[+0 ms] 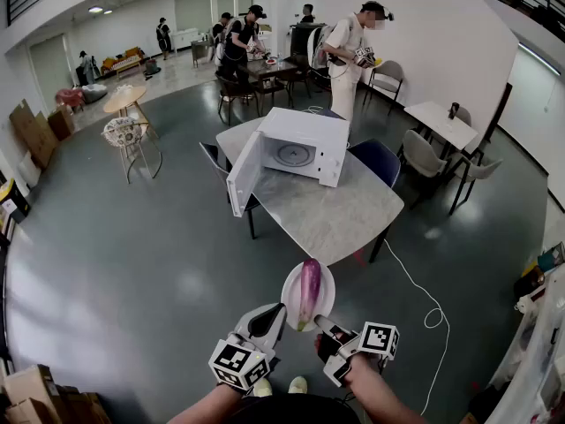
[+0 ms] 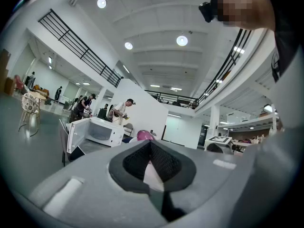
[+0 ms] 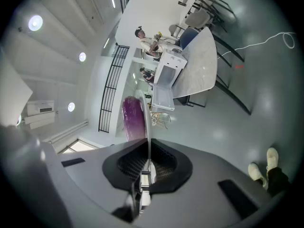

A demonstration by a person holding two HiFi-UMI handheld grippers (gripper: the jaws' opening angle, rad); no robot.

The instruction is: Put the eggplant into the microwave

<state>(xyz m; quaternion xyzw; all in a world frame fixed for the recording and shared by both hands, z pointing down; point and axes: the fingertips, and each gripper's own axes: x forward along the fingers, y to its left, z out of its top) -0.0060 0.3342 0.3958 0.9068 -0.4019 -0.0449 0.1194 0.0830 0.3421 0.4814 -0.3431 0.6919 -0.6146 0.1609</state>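
Observation:
A long purple eggplant (image 1: 309, 291) lies on a small white plate (image 1: 290, 300) that I hold in the air over the floor. My left gripper (image 1: 274, 317) is shut on the plate's near-left rim, and my right gripper (image 1: 323, 326) is shut on its near-right rim. In the left gripper view the plate (image 2: 153, 175) shows between the pads, with the eggplant's tip (image 2: 145, 135) above them. In the right gripper view the plate's edge (image 3: 148, 127) runs out from the jaws beside the eggplant (image 3: 134, 118). The white microwave (image 1: 298, 148) stands ahead on a marble table (image 1: 340, 215), its door (image 1: 243, 175) swung open to the left.
A blue chair (image 1: 377, 159) stands at the table's right, a dark chair (image 1: 214, 157) behind the open door. A white cable (image 1: 415, 294) trails over the grey floor at right. Cardboard boxes (image 1: 35, 396) sit at bottom left. People stand at tables further back.

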